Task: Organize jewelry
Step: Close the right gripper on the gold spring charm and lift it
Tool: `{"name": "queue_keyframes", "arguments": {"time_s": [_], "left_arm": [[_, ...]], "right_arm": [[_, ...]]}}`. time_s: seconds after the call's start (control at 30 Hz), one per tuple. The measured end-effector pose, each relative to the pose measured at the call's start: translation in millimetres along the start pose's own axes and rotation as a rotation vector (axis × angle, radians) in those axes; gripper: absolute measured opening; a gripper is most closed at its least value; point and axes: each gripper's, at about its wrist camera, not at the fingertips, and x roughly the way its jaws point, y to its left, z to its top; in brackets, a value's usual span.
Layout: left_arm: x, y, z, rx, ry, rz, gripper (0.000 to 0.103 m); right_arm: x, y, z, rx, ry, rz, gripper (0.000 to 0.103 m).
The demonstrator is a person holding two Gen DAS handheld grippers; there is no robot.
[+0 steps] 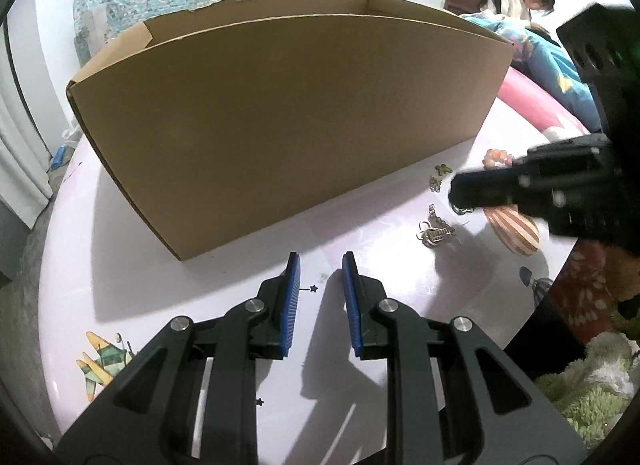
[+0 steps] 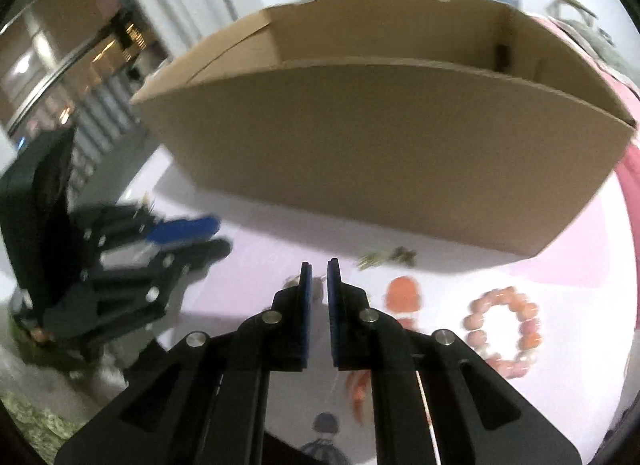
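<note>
From the left wrist, the left gripper [image 1: 320, 271] is hovering over the pale bench [image 1: 360, 237] with its blue fingers [image 1: 294, 285] standing slightly apart around nothing, just in front of the cardboard box [image 1: 280, 121]. A metal chain trinket [image 1: 436, 231] is lying to the right, near the right gripper [image 1: 460, 191].

From the right wrist, the right gripper [image 2: 317, 269] is keeping its fingers [image 2: 306, 297] nearly closed; whether they are pinching anything I cannot tell. A pink bead bracelet [image 2: 504, 329] is lying on the bench [image 2: 248, 285] right of them, small bronze charms [image 2: 386, 257] beside the box [image 2: 380, 169].
</note>
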Motion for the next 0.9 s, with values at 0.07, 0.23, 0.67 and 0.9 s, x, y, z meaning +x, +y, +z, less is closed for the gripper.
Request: {"name": "queue_keyframes", "arguments": {"time_s": [0.07, 0.23, 0.67, 0.9], "left_arm": [[0.0, -0.9, 0.3, 0.003, 0.001, -0.002, 0.02], [-8.3, -0.5, -4.4, 0.015, -0.016, -0.049, 0.02], [0.3, -38.2, 10.8, 0.141, -0.035, -0.168, 0.02], [7.9, -34.4, 5.6, 0.149, 0.016, -0.1, 0.019]], "right_arm": [[-1.7, -10.8, 3.5, 0.028, -0.014, -0.038, 0.008], [6.7, -28.3, 8.9, 0.038, -0.009, -0.117, 0.008], [-11.3, -10.2, -18.9, 0.057, -0.005, -0.073, 0.008], [4.8, 7.2, -29.6, -0.019, 0.018, -0.024, 0.008]]}}
